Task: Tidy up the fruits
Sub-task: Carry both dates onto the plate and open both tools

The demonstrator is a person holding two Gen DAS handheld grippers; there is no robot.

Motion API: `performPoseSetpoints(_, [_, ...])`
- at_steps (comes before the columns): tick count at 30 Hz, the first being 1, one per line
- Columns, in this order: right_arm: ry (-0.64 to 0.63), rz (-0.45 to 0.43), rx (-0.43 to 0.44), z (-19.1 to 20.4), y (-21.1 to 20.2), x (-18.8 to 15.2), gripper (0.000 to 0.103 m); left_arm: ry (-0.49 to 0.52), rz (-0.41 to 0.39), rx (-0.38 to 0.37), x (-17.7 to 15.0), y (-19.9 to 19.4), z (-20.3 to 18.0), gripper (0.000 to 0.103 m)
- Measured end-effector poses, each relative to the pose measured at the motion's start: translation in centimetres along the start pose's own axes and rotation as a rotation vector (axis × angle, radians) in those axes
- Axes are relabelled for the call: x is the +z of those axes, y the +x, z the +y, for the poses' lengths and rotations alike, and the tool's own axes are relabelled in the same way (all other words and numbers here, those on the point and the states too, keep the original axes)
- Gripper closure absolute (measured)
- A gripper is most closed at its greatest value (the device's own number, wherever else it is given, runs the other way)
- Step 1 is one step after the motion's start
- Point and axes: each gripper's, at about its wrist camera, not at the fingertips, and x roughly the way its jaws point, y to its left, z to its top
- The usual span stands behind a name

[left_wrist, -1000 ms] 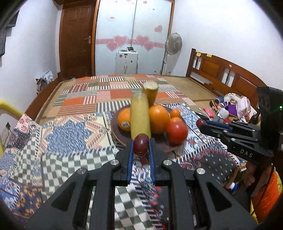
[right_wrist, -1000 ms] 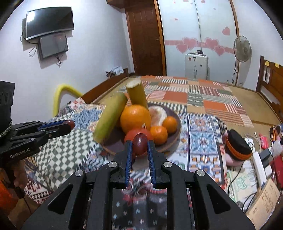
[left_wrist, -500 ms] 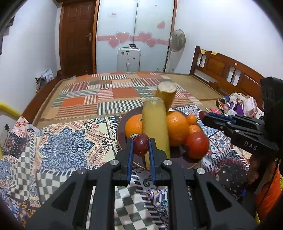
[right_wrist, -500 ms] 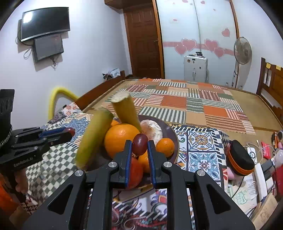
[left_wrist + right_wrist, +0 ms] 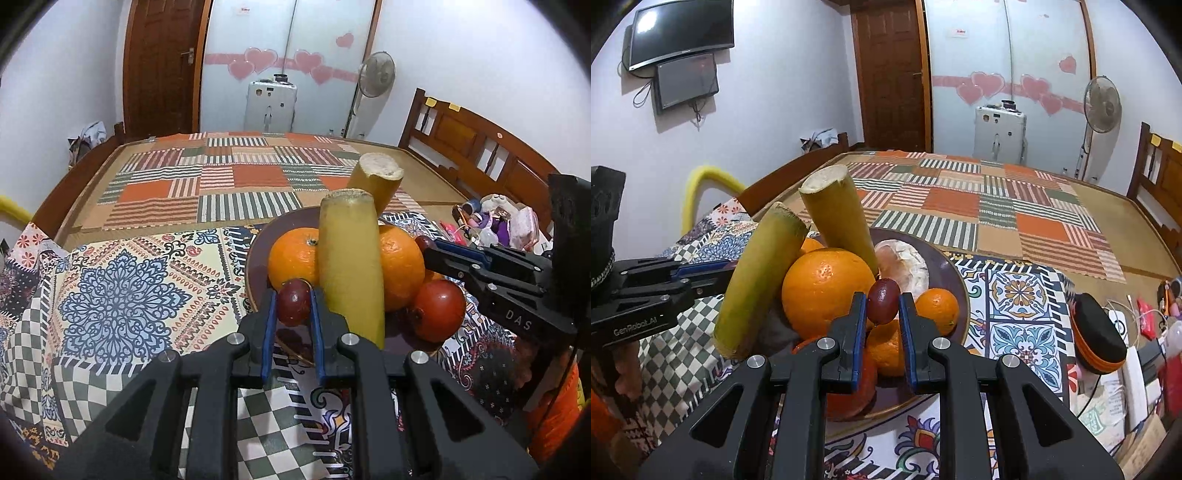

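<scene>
— Over the near rim of the dark plate [image 5: 255,254], what does the left gripper [image 5: 293,308] have?

— A small dark-red fruit [image 5: 294,307], pinched between its blue pads, the jaws closed down to the fruit's width. It hangs just in front of an orange [image 5: 291,254] and beside a pale yellow-green cane piece [image 5: 349,266] that leans up out of the pile.

— And the right gripper [image 5: 882,306]?

— Same story: its jaws are narrowed onto a second dark-red fruit [image 5: 883,301], held above the plate's middle, close to the big orange [image 5: 827,288] and two small tangerines [image 5: 938,304]. A peeled pale fruit [image 5: 905,262] lies behind it.

— What else is on the plate?

— A second cane piece [image 5: 838,218] propped against the first, and a red tomato-like fruit [image 5: 437,310] at the plate's right side in the left wrist view.

— Where does the plate sit?

— On a patterned cloth [image 5: 122,291] over the bed, with a striped patchwork mat [image 5: 990,206] beyond. Each gripper shows at the edge of the other's view.
</scene>
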Motion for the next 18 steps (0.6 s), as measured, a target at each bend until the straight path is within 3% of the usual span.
performPoseSetpoints(7, [0.001, -0.002, -0.005, -0.1, 0.1, 0.1, 0.080, -0.026, 0.005, 0.000, 0.3, 0.6, 0.8, 0.072])
performPoseSetpoints(12, [0.012, -0.015, 0.004, -0.3, -0.3, 0.2, 0.078, -0.031, 0.000, 0.002, 0.5, 0.4, 1.0, 0.072])
performPoseSetpoints(18, [0.016, -0.055, 0.001, 0.3, -2.6, 0.7, 0.078, -0.017, -0.069, 0.026, 0.8, -2.7, 0.2, 0.072])
